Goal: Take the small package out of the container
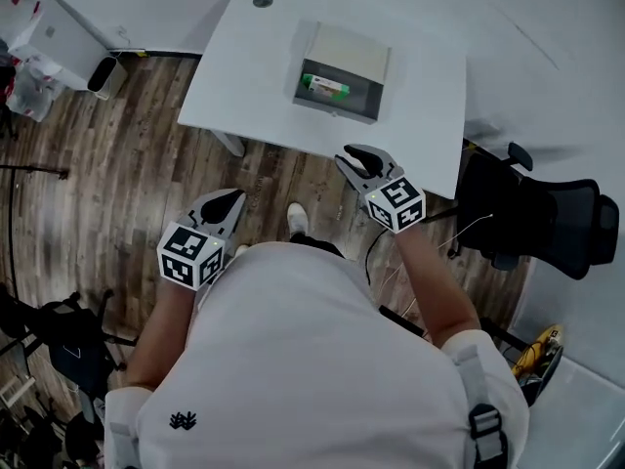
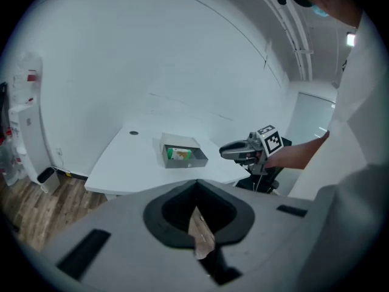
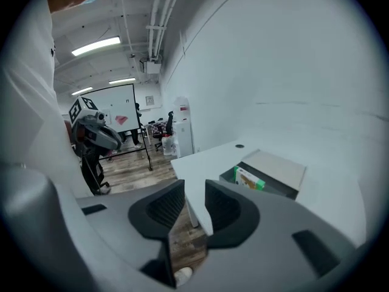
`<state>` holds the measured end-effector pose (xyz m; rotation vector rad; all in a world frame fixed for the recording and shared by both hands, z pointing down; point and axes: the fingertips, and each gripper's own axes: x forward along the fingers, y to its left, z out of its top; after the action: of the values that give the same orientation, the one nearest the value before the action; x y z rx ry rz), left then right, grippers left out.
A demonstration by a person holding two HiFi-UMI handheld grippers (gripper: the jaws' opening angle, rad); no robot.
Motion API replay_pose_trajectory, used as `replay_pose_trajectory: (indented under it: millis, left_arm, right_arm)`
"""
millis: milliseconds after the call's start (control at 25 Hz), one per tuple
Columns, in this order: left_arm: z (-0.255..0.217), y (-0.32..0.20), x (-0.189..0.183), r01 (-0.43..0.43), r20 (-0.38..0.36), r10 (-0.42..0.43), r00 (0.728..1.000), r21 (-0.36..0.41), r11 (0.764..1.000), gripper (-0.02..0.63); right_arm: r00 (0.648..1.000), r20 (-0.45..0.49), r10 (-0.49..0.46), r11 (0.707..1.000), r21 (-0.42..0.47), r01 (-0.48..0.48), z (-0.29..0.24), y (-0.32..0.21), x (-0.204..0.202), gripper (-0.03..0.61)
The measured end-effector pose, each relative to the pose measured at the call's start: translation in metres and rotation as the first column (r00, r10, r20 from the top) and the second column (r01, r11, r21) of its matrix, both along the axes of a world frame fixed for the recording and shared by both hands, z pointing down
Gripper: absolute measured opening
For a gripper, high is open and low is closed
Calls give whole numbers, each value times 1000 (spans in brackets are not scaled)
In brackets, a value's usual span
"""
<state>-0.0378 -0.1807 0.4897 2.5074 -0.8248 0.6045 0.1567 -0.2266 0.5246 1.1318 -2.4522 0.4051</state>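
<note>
A grey container (image 1: 335, 108) stands on the white table (image 1: 244, 76), its lid folded back. A small green and white package (image 1: 323, 88) lies inside it. My right gripper (image 1: 354, 156) hangs over the floor just short of the table's near edge, open and empty. The left gripper (image 1: 229, 201) is lower and further left, over the wood floor, its jaws together with nothing in them. The left gripper view shows its own jaws (image 2: 196, 184), the container (image 2: 196, 160), the package (image 2: 179, 154) and the right gripper (image 2: 234, 151). The right gripper view shows its parted jaws (image 3: 194, 190), the package (image 3: 248, 178) and the left gripper (image 3: 112, 140).
A black office chair (image 1: 547, 213) stands to the right of the table. A white bin (image 1: 105, 76) sits on the wood floor at the far left. The table has a round cable hole (image 1: 263, 1). The person's shoe (image 1: 297, 218) is below the table edge.
</note>
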Motion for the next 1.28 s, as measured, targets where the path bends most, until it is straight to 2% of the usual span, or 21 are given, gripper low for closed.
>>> replay_pose_trajectory:
  millis: [240,680,1000,1280]
  left_arm:
    - [-1,-27,13,124,21,-124,992,1,992,6]
    - [-1,-41,10,295,77,-294,953,-5,956,6]
    - [-1,-42,4,364,105,-360,927,-20,931,6]
    - [2,-44,6,378,117,-372,921,-24,926,6]
  right_arm:
    - [994,-50,-92,996,-11,92,25,-73,33,118]
    - [968,-126,-219,975,-49,215,76,-156,48,158]
    - [941,-185,-283,959,-84,272,107,-187,43,178]
    - [915,-242,-323,946,-117,303,130,-197,38,181]
